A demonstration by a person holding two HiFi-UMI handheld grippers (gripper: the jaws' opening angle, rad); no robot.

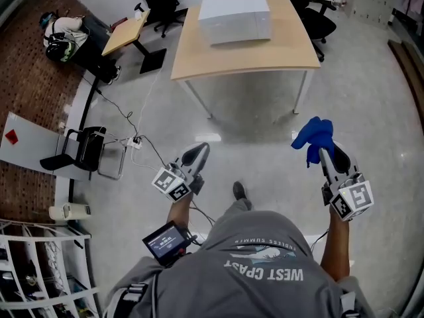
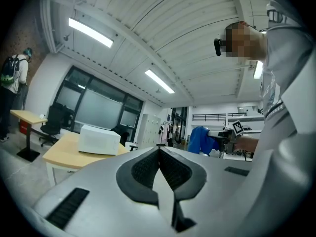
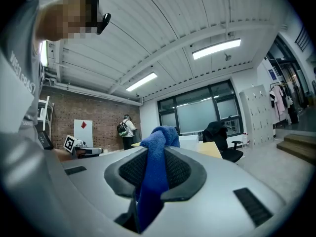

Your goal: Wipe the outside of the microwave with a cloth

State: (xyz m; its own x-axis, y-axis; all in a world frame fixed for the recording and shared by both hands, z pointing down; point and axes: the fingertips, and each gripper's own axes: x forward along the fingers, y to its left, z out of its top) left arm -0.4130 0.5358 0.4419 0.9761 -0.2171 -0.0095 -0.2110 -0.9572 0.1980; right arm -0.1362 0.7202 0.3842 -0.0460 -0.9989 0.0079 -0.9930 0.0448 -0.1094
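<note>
A person in a grey T-shirt (image 1: 265, 264) stands looking down, holding a gripper level in each hand. The left gripper (image 1: 197, 152) has its jaws pressed together with nothing between them. The right gripper (image 1: 323, 152) pinches a blue cloth (image 1: 313, 138), which bunches above the jaw tips and hangs down between the pads. The two grippers are well apart, one on each side of the person's body.

Ahead lies open, shiny grey floor (image 1: 258, 121), bare between the person and the table. At the left, a thin cable (image 1: 119, 114) crosses the floor to a power strip (image 1: 136, 142) beside a black folding chair (image 1: 86, 150).

Farther on stands a light wooden table (image 1: 199, 61) on white legs, its near edge facing the person. The white microwave (image 1: 235, 17) sits on it, set back from that near edge, toward the far side. Dark office chairs (image 1: 318, 18) crowd the table's far and right sides.
</note>
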